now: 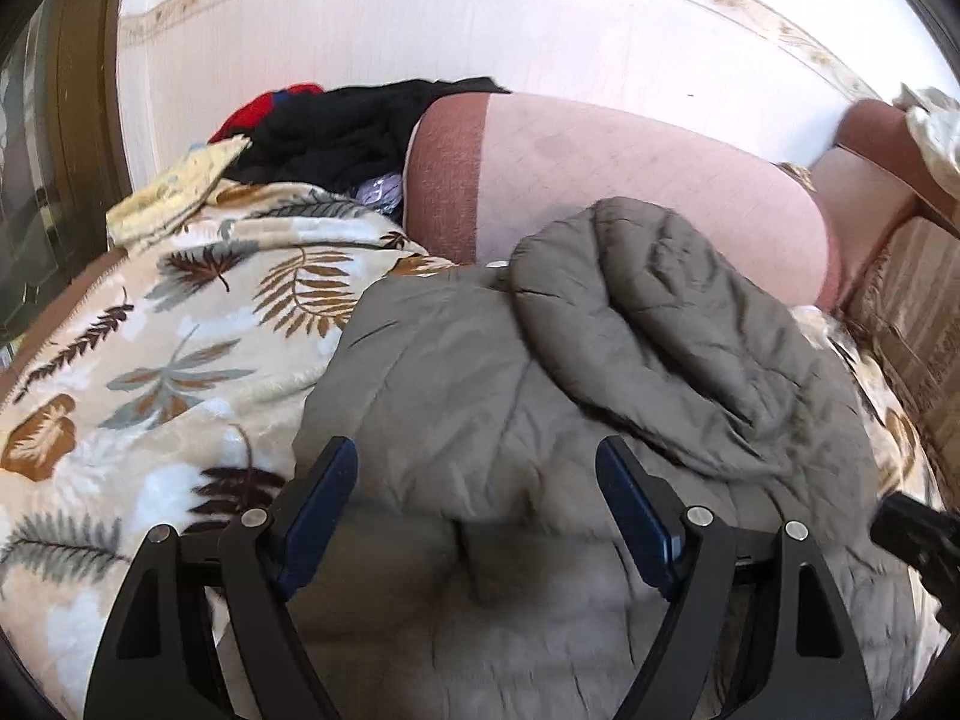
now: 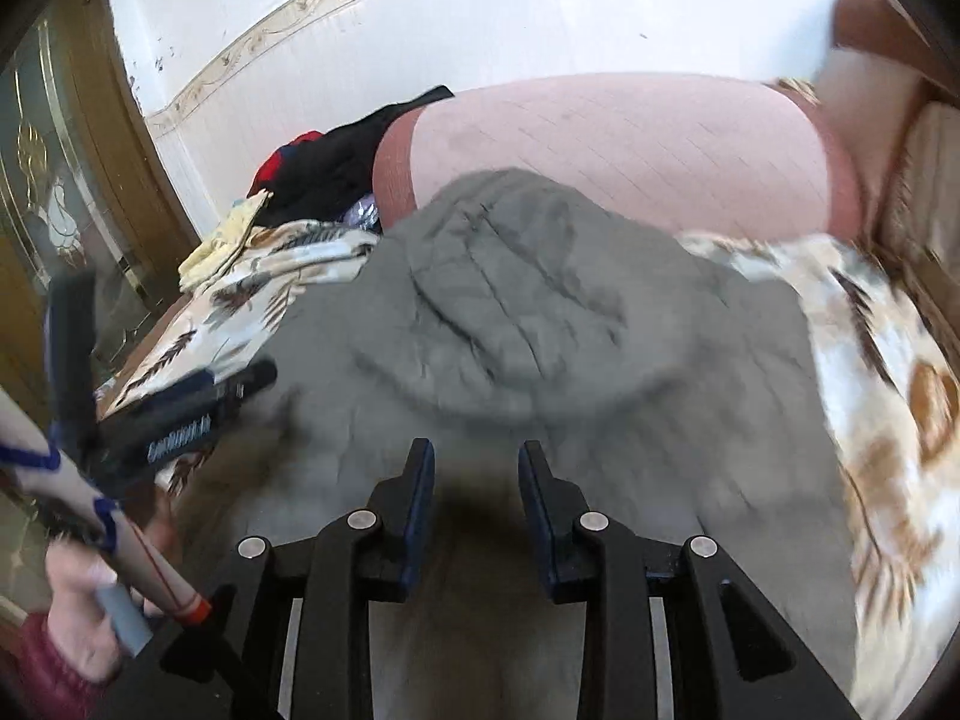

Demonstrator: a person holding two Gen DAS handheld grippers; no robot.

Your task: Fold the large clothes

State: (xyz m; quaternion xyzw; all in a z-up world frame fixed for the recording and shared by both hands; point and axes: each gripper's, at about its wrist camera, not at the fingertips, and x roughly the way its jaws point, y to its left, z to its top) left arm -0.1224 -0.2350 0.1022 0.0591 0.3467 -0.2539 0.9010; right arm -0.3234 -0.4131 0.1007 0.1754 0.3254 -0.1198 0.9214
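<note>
We see a grey-green quilted jacket [image 1: 540, 360] lying on a leaf-print blanket [image 1: 180, 360], just in front of a pink cushion [image 1: 648, 180]. The jacket is puffy and creased, with stitched seams, and a rounded part, perhaps its hood, lies folded over its top near the cushion. Our left gripper [image 1: 477, 480] hangs over the jacket's near part with its jaws spread wide and nothing between them. Our right gripper [image 2: 477, 474] is also above the jacket, jaws a narrow gap apart and empty; we see no cloth pinched. To the left of the cushion sits a pile of dark and red clothes [image 1: 336, 126], too bunched for us to tell apart. The jacket's near edge is hidden behind both grippers, its sleeves cannot be made out, and the right wrist view is smeared. There a hand [image 2: 90, 618] at the lower left grips the left gripper's handle.
</note>
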